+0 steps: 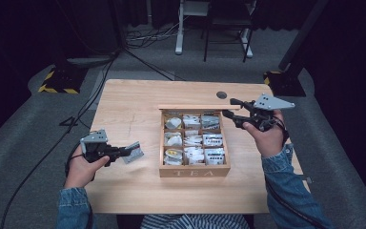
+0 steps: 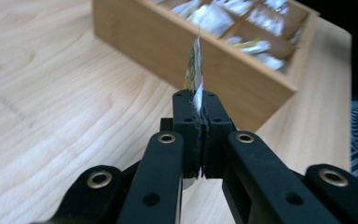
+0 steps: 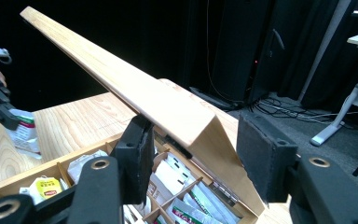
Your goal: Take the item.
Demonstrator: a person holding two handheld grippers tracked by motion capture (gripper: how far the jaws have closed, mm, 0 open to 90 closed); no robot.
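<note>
A wooden tea box (image 1: 193, 172) marked TEA stands on the table (image 1: 128, 100), its compartments holding several tea packets. Its lid (image 1: 198, 107) stands raised at the back. Left of the box, my left gripper (image 1: 124, 153) is shut on a tea packet (image 1: 133, 152). In the left gripper view the packet (image 2: 196, 65) sticks up edge-on from the closed left gripper (image 2: 200, 107), with the box (image 2: 177, 51) behind. My right gripper (image 1: 228, 107) is open at the lid's right end. In the right gripper view the lid (image 3: 168, 102) runs between the spread jaws of the right gripper (image 3: 200, 154).
A round cable hole (image 1: 221, 94) lies in the table behind the box. Beyond the table are stand bases with yellow-black stripes (image 1: 59, 81), floor cables (image 1: 147, 38) and white desk legs (image 1: 178, 28). The person's sleeves come in at the front edge.
</note>
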